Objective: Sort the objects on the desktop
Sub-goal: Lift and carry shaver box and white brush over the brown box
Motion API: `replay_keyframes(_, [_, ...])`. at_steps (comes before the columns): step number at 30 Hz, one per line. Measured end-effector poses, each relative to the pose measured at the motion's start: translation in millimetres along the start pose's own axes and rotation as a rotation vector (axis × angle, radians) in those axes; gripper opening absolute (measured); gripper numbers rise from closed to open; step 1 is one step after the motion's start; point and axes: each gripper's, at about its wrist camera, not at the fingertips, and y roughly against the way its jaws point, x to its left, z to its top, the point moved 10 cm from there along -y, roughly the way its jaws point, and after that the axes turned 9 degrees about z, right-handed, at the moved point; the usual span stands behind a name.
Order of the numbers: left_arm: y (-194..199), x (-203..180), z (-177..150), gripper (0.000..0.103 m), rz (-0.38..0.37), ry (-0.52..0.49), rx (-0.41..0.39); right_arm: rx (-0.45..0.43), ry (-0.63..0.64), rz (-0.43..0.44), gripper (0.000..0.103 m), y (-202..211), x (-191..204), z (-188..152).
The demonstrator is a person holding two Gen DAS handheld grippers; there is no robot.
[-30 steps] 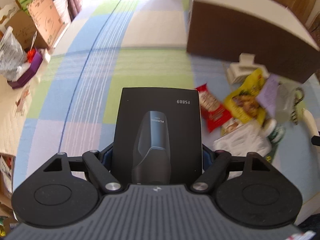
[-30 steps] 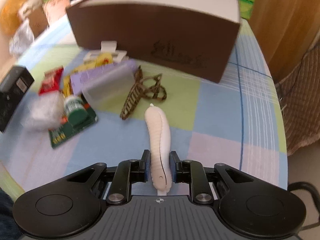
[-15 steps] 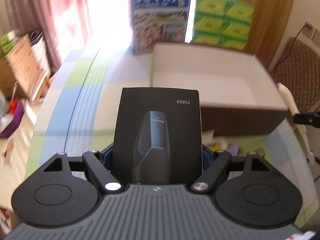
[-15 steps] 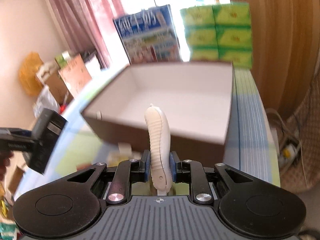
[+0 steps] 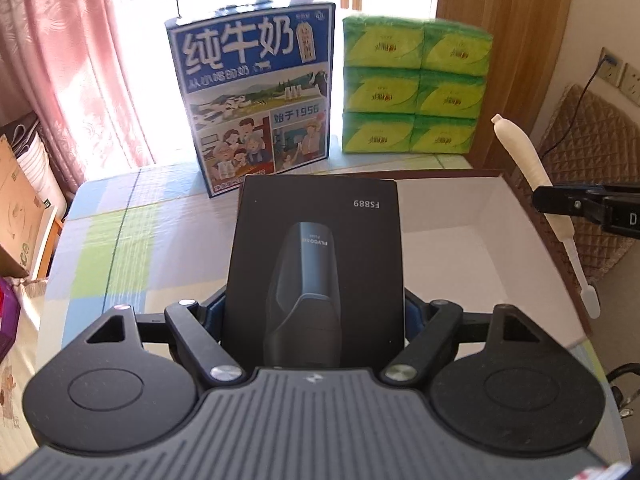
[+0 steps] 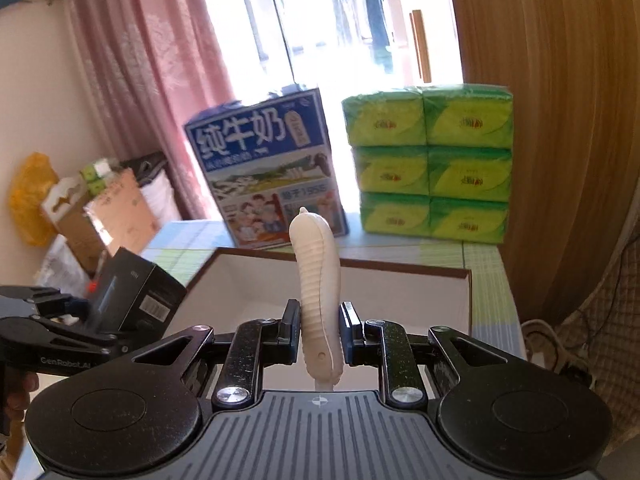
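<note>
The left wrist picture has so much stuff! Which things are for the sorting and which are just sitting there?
For the sorting:
black box, held by left gripper
white brush, held by right gripper
big open box

Just sitting there:
milk carton
green tissue packs
pink curtain

Both wrist cameras look forward, raised above the open box, sharing milk carton and tissue packs at twelve o'clock.

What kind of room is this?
Probably a room in someone's home: pink curtains by a bright window, a milk carton box and tissue packs on a table with a checked cloth.
</note>
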Motion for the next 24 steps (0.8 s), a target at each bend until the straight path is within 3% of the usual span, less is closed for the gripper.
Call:
replay_keyframes(15, [-121,-26,1,0.077,0.047,-0.07,0.167,0.258,-0.085,-0.187,0.017,-91,-68,-48])
replay_keyframes(24, [-150,-34,-11,0.078,0.099,-0.181,0.192,0.348,-0.047,-0.244,0.017,-112,-89,-79])
